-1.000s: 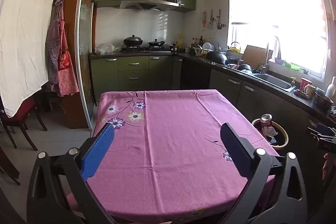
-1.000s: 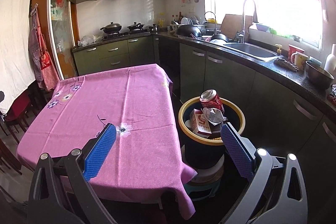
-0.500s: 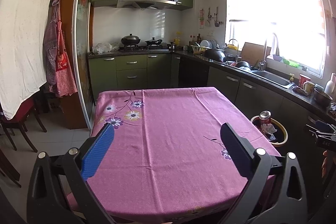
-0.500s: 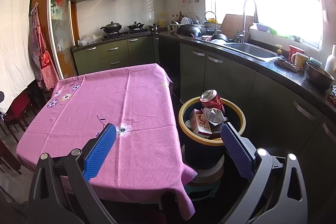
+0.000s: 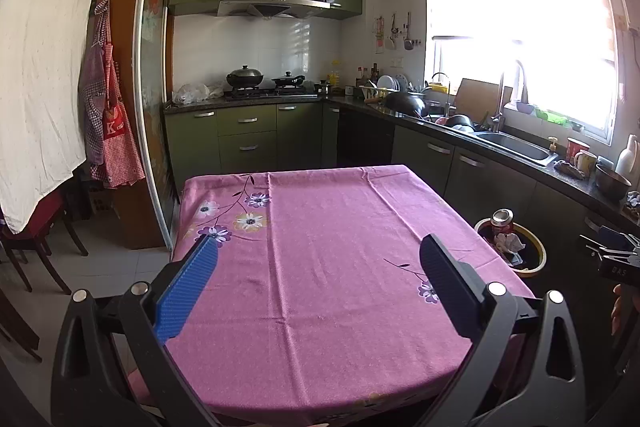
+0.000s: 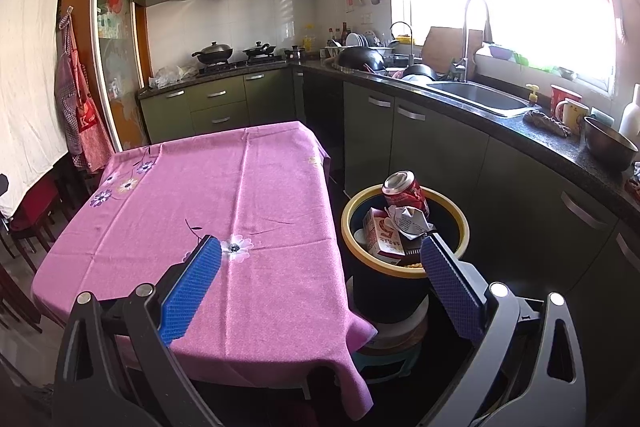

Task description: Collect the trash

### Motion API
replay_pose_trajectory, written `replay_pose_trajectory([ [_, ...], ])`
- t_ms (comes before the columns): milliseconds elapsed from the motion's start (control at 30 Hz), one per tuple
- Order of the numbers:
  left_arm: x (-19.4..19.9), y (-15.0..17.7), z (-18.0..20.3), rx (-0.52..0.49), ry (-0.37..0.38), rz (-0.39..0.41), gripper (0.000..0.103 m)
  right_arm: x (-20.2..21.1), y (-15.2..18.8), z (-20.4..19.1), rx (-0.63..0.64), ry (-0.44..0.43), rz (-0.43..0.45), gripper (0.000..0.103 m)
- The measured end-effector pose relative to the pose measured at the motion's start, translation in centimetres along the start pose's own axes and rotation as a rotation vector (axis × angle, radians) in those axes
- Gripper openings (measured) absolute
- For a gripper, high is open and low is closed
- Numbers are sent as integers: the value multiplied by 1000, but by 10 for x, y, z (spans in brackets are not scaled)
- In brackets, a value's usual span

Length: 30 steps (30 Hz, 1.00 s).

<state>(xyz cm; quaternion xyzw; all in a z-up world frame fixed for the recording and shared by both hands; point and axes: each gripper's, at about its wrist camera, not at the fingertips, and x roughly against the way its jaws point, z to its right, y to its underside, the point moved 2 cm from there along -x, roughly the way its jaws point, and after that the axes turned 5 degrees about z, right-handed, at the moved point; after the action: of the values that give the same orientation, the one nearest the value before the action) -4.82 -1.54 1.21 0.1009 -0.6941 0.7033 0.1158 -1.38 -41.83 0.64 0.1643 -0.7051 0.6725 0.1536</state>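
A dark trash bin with a yellow rim [image 6: 460,223] stands right of the table; it also shows in the left wrist view [image 5: 538,251]. In it lie a red soda can [image 6: 404,191], a red-and-white carton [image 6: 382,233] and crumpled paper [image 6: 410,221]. The can [image 5: 502,221] and paper [image 5: 508,241] also show in the left wrist view. My left gripper [image 5: 318,273] is open and empty above the near part of the table's pink floral cloth [image 5: 320,227]. My right gripper [image 6: 320,269] is open and empty, between the table's right edge and the bin.
The bin rests on a low stool [image 6: 396,343]. Dark green cabinets with a counter, sink [image 6: 476,95], mugs and a metal bowl [image 6: 608,147] run along the right. A stove with pots [image 5: 260,83] is at the back. Chairs [image 5: 28,239] and aprons [image 5: 110,131] are at the left.
Both grippers have drawn back and up a little, so table and bin sit slightly farther off. Both jaws stay open and empty.
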Motion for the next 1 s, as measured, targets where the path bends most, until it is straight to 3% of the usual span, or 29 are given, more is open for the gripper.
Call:
replay_pose_trajectory([
  [1000,-1,2,6,-17,11,-13,96,-3,4,1,-6,-6,-2,98],
])
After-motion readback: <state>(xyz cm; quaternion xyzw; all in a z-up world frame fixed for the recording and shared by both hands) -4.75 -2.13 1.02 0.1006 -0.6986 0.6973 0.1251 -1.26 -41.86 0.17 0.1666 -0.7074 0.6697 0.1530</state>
